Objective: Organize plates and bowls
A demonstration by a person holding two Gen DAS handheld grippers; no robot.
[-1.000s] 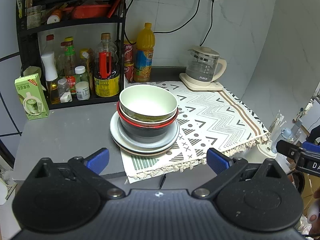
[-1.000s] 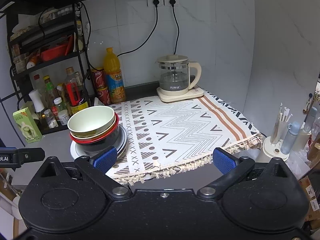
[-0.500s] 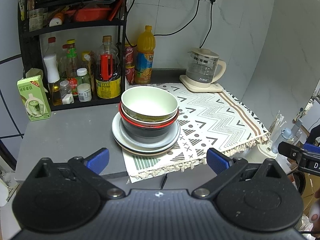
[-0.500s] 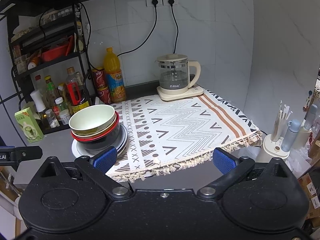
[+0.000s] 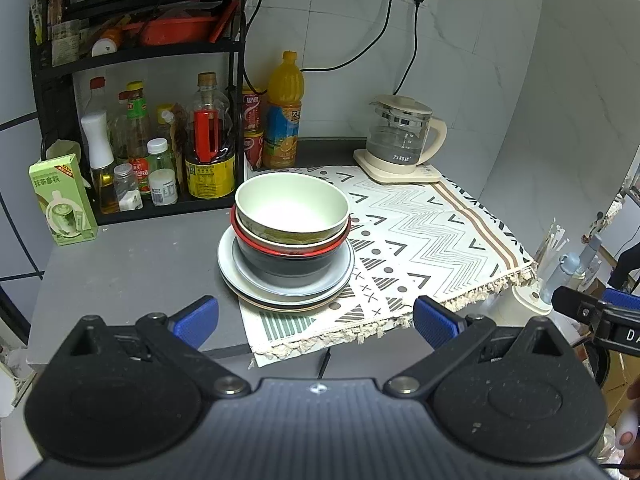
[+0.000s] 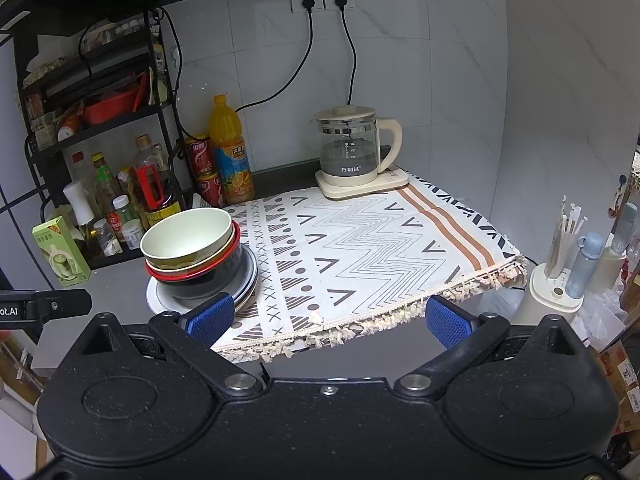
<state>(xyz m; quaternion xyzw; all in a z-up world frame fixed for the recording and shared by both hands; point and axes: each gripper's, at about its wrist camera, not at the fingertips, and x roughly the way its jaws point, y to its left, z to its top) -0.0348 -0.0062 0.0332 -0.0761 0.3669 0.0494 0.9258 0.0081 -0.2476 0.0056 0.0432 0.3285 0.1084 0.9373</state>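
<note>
Kitchen tabletop, both grippers hanging back, nothing gripped.
Left gripper and right gripper jaws wide, empty; bowls nested on plates, straddling patterned cloth edge, likely pre-stacked for sorting.

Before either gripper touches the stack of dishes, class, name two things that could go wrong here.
1. The bowls sit nested and slightly askew on the plates; lifting the top one carelessly might drag or tip the others.
2. The plates straddle the edge of the patterned cloth, so they may rock or slide if pushed.
Both the left gripper and right gripper are open, nothing held.
</note>
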